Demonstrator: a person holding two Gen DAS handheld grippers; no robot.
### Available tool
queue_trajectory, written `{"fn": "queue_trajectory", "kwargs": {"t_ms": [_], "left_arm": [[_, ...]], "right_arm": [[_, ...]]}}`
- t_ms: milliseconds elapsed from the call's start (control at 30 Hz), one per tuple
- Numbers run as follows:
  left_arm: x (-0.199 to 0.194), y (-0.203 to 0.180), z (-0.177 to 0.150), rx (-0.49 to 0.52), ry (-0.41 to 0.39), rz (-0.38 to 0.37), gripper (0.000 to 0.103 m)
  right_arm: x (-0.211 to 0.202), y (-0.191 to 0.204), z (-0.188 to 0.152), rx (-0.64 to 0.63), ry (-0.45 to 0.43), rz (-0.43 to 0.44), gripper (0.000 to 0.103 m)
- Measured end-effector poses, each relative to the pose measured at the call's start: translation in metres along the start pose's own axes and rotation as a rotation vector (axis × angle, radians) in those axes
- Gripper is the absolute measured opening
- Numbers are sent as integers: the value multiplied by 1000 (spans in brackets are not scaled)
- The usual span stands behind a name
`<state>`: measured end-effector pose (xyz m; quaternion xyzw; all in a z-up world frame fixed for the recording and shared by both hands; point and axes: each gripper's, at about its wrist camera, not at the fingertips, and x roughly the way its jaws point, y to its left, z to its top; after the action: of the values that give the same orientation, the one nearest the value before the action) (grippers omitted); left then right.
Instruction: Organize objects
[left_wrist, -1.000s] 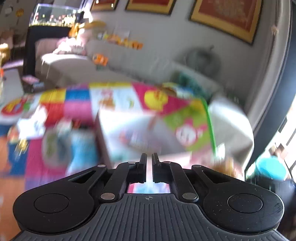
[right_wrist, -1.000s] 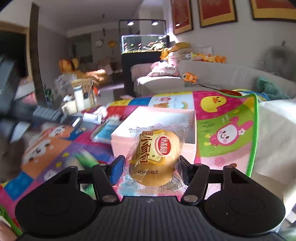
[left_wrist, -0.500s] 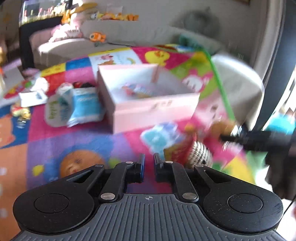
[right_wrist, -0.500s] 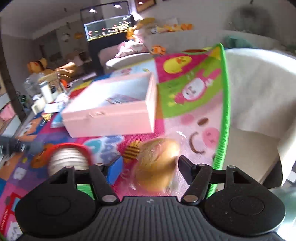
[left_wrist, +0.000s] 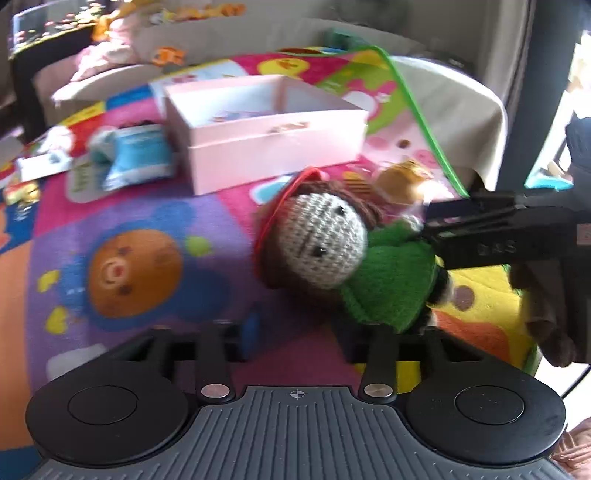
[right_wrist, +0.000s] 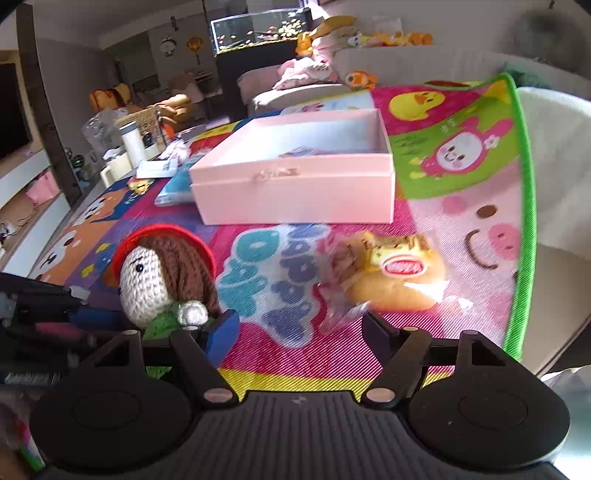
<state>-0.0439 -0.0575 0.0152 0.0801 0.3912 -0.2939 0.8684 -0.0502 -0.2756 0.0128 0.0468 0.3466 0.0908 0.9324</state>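
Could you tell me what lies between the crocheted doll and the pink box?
Only bare play mat lies between the crocheted doll and the pink box, shown in the right wrist view.

Crocheted doll (left_wrist: 325, 251) and wrapped bun (right_wrist: 395, 277) blocking pink box (right_wrist: 295, 184), bare mat (right_wrist: 273, 295) between

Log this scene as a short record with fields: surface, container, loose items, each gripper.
surface: colourful play mat
container: open pink box, something printed inside
doll: crocheted doll, red hat, green body, lying on the mat
snack: wrapped bun on the mat, in front of the box
left gripper: jaws opening, nothing held
right gripper: jaws opening, bun lying free beyond the fingertips
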Motion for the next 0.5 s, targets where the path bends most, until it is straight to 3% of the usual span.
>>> {"fn": "queue_trajectory", "kwargs": {"t_ms": [167, 267, 333, 400, 500], "left_arm": [[1, -3, -1, -6, 2, -17, 58], [-11, 14, 1, -128, 35, -173, 56], [-26, 22, -1, -172, 10, -202, 56], [-38, 27, -1, -188, -22, -173, 56], [-48, 35, 1, -238, -49, -170, 57]], "right_arm": [[-11, -3, -3, -35, -34, -62, 78], [-19, -3, -6, -67, -48, -98, 78], [-23, 2, -9, -93, -58, -109, 78], [-25, 9, -12, -84, -60, -72, 78], [-20, 29, -14, -80, -45, 79, 78]]}}
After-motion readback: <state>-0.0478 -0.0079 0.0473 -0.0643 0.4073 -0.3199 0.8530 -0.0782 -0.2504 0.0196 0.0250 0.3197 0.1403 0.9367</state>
